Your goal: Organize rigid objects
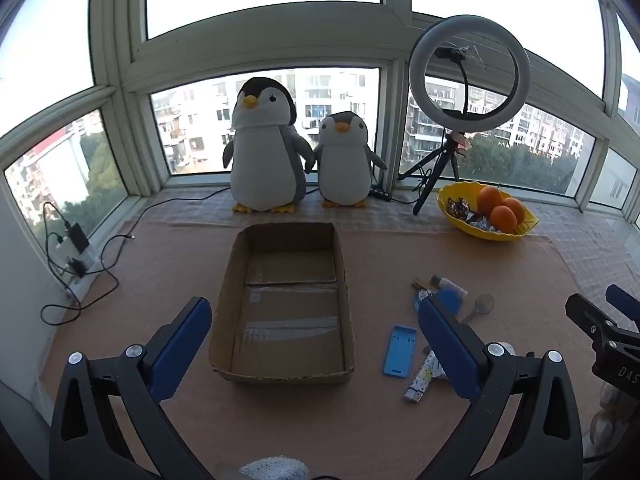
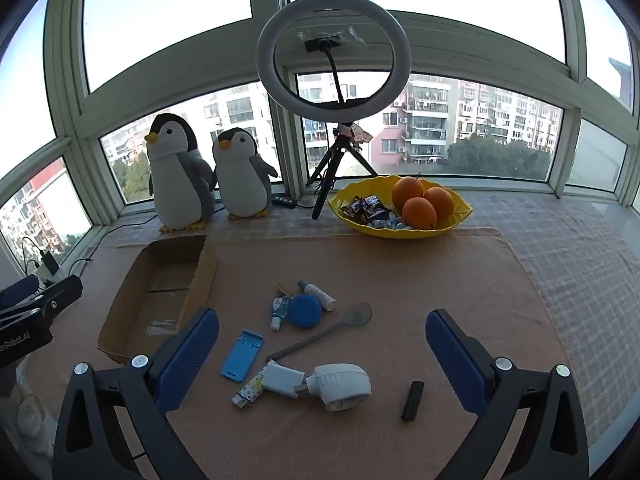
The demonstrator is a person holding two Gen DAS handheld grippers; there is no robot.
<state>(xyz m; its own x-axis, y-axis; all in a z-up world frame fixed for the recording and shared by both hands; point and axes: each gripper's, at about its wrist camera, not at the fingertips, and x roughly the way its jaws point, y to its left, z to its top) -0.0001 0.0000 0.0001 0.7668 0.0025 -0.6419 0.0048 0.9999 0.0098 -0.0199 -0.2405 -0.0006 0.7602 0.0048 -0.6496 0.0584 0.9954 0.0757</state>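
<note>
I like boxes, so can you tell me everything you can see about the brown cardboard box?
The cardboard box is a shallow, open-topped brown tray with low walls and a slightly ragged near edge. Its floor shows flap seams and shiny clear tape. Nothing lies inside it. It sits flat on the peach cloth, lengthwise toward the penguins, left of the scattered items. Neither pair of tongs touches it.

The cardboard box [image 1: 282, 304] is showing matt brown paper walls, with glossy tape strips shining on its floor in the middle of the left wrist view. The cloth [image 2: 400, 272] under everything is looking like rough, matt peach fabric. The blue case [image 2: 242, 355] and the white lamp [image 2: 340, 386] are looking like smooth plastic, and the yellow bowl [image 2: 456, 222] in the upper right is shining glossy.
</note>
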